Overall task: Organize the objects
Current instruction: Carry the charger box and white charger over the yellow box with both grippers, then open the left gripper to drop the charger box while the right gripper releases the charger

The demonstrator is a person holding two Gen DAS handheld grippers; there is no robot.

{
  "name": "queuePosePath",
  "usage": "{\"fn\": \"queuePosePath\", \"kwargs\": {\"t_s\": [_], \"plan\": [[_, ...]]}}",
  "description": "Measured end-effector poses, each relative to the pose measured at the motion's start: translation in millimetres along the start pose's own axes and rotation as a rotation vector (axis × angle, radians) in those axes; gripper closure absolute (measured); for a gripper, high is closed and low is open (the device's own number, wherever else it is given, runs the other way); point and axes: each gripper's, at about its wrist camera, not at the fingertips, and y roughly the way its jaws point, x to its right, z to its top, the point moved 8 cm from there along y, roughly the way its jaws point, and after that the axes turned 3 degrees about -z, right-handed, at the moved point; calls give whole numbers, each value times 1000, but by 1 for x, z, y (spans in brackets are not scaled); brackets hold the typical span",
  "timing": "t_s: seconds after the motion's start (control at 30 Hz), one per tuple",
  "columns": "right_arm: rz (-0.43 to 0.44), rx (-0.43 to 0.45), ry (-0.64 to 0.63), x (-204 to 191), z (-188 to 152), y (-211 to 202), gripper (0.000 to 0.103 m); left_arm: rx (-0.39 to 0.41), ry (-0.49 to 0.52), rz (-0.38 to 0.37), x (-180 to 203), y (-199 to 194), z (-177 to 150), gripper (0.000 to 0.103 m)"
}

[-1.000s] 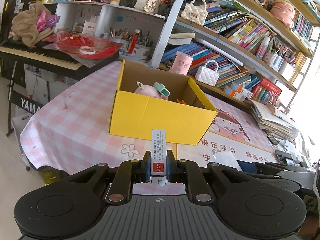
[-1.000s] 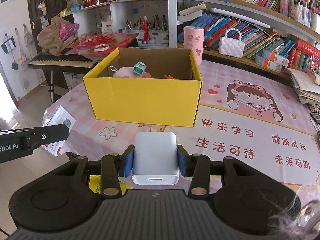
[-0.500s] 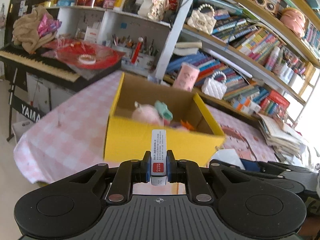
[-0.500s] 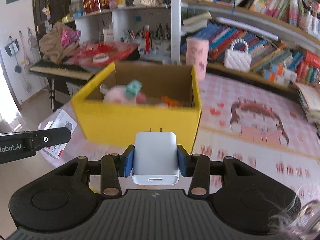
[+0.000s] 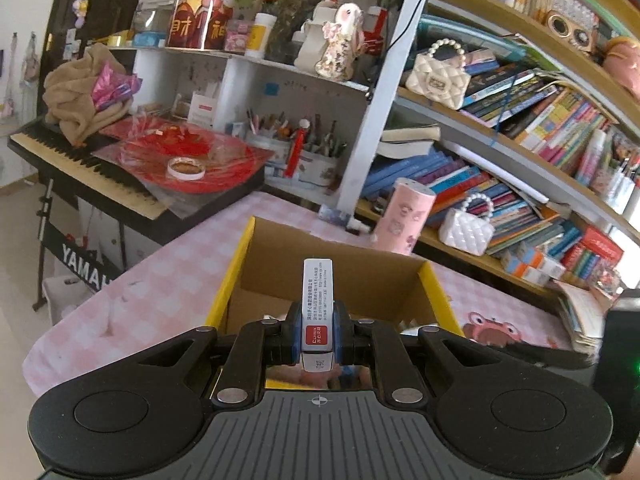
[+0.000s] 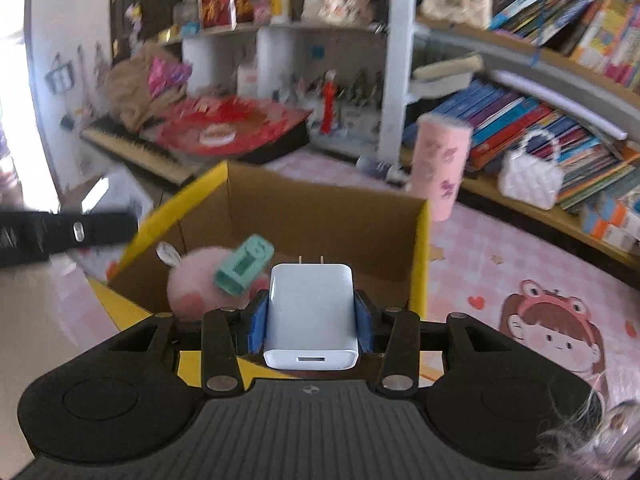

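Observation:
A yellow cardboard box (image 5: 236, 272) stands open on the pink checked table; it also shows in the right wrist view (image 6: 420, 256). My left gripper (image 5: 317, 334) is shut on a small white packet with a red label (image 5: 317, 312) and holds it over the box's near edge. My right gripper (image 6: 311, 320) is shut on a white USB charger (image 6: 311, 316), prongs forward, over the box's near edge. Inside the box lie a pink plush toy (image 6: 192, 280) and a teal stapler-like item (image 6: 244, 264).
A pink cup (image 5: 404, 216) and a white quilted bag (image 5: 466, 228) stand behind the box by the bookshelves. A keyboard piano (image 5: 80, 168) with red wrapping is at the left. The left gripper's black body (image 6: 60, 232) shows at the right wrist view's left.
Both grippers have moved forward and up with their loads, from in front of the box to over its near edge. The box now looks closer and its inside is in view.

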Motion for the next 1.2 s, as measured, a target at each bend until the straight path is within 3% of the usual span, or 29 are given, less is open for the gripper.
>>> {"fn": "queuePosePath", "kwargs": {"t_s": [0.23,0.43,0.63,1.07,1.2], "plan": [[81,-85,-12,1,-8,36,62,-38,7,38,3,20,-3,90],[126,-99,-56,-3,-10,41,61,-61,25,43,9,30,-5,90],[126,-68,-54,3,-10,32,54,-84,41,32,18,40,-9,90],[84,23,-50,28,-20,-5,52,-159,61,16,36,71,-30,89],[93,40,-87,28,-22,-10,52,-177,22,55,30,76,-36,78]]}}
